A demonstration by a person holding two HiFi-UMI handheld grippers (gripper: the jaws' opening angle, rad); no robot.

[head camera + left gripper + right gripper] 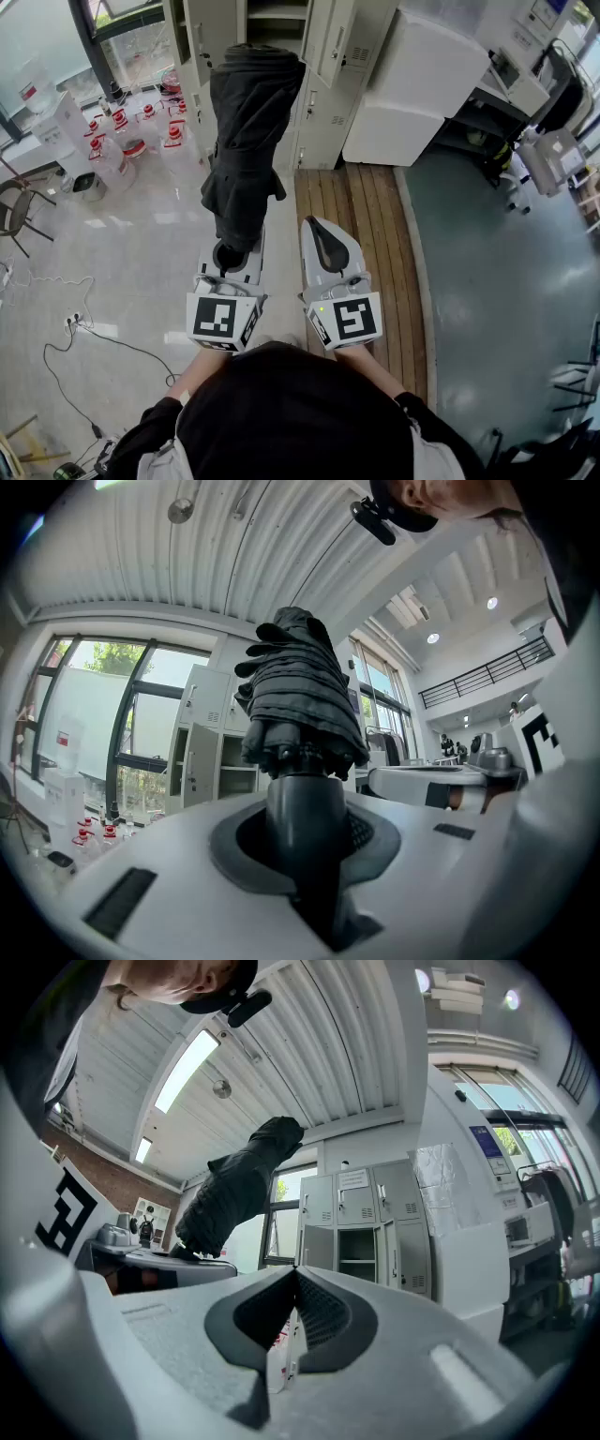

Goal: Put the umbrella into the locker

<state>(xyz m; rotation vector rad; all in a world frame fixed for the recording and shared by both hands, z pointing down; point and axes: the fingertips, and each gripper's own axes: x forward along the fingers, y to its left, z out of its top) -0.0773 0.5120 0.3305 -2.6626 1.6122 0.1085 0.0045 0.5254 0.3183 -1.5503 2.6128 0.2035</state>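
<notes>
Head view: gripping a folded black umbrella (pixel 248 122) by its handle in the left tongs (pixel 232 253), canopy reaching toward the locker (pixel 323 112) ahead; right tongs (pixel 319 230) just beside. Left gripper view: clamped round the handle (pixel 305 808), canopy upright above. Right gripper view: pinched together, empty; umbrella off left, open locker beyond.

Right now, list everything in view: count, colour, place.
umbrella: one, black, folded, upright in front
lockers: one bank, pale grey, ahead, a compartment open
cabinet: one, white, right of lockers
bottles: several, red-capped, floor by window, left
chair: one, dark, far left
cables: a few, floor at left
plank strip: one, brown wood, before lockers
left gripper: one, white, fingers shut on umbrella handle
right gripper: one, white, fingers together, empty
</notes>
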